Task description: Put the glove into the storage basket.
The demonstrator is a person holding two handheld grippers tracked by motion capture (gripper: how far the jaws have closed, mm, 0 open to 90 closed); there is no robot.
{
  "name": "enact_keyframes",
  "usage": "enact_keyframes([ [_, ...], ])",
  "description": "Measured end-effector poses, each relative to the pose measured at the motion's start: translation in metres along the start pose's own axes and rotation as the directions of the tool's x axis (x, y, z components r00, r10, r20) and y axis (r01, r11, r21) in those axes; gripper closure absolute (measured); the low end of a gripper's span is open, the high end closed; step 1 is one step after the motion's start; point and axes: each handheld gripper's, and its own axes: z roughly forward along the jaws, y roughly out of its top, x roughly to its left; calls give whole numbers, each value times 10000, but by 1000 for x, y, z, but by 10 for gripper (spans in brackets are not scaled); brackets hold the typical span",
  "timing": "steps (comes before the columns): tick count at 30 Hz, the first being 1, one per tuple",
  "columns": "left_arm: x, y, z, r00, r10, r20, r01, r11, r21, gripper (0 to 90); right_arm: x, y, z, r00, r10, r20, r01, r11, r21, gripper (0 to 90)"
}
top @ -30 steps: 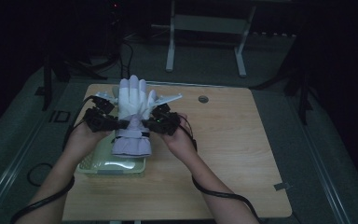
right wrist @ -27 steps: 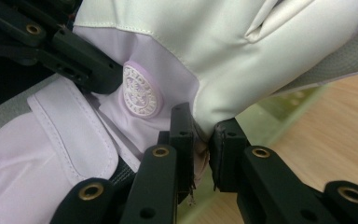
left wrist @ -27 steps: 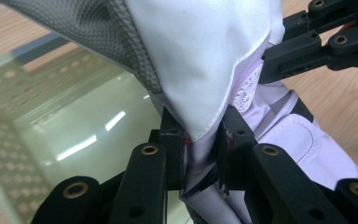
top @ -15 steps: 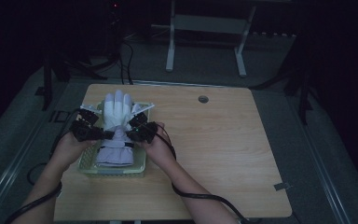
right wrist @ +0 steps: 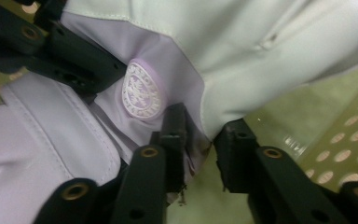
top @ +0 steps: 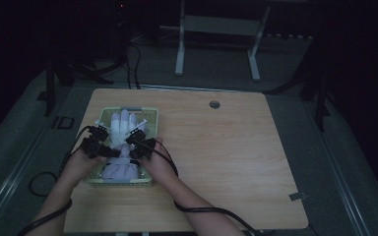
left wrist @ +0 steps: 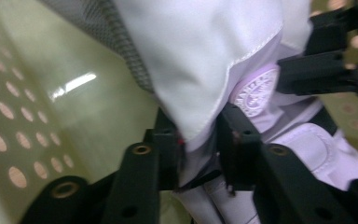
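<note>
You carried the white glove (top: 121,142) toward yourself | lowered it into the green basket (top: 150,116) | both grippers moved along, clamped.

Glove in the basket at my table's left side.
The glove (top: 120,142) lies in the basket (top: 150,118), its cuff nearest me; my left gripper (top: 112,153) and right gripper (top: 129,153) flank it inside the basket.
</note>
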Motion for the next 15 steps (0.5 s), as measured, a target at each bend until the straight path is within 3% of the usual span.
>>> enact_keyframes([
  [1, -2, -1, 3, 9985, 192, -520, -181, 9996, 221, 644, 0, 0, 0, 10000, -28, -27, 28, 10000, -23, 672],
  [2, -3, -1, 4, 9974, 268, -668, -255, 9995, 208, 623, 0, -1, -2, 9998, -90, -163, 86, 9997, -238, 590],
  [4, -5, -1, 4, 9964, 214, -825, -205, 9997, 112, 604, 1, -1, -4, 9997, -196, -114, 192, 9991, -368, 563],
  [5, -9, 0, 4, 9918, 343, -1235, -346, 9994, -2, 540, 0, 0, -11, 9994, -329, -136, 320, 9974, -651, 474],
  [7, -11, 0, 2, 9857, 302, -1658, -329, 9994, -140, 471, -4, -1, -18, 9987, -431, -290, 403, 9951, -906, 446],
  [9, -14, -1, -2, 9763, 354, -2137, -464, 9978, -467, 338, -10, -1, -26, 9971, -386, -661, 302, 9919, -1237, 390],
  [11, -14, -2, -4, 9771, 365, -2096, -498, 9970, -585, 140, -16, -2, -33, 9943, -384, -996, 236, 9891, -1454, 359],
  [12, -11, -5, -10, 9878, 246, -1540, -415, 9934, -1073, 75, -20, -3, -38, 9912, -432, -1255, 229, 9870, -1589, 314],
  [13, -11, -8, -16, 9899, 86, -1417, -334, 9842, -1739, 60, -23, -4, -40, 9885, -453, -1442, 209, 9858, -1666, 294],
  [14, -11, -8, -18, 9905, 67, -1373, -330, 9812, -1903, 25, -27, -6, -46, 9813, -652, -1809, 310, 9821, -1860, 283],
  [15, -10, -10, -23, 9919, 39, -1268, -329, 9731, -2281, 21, -28, -7, -48, 9813, -672, -1804, 314, 9804, -1945, 281],
])
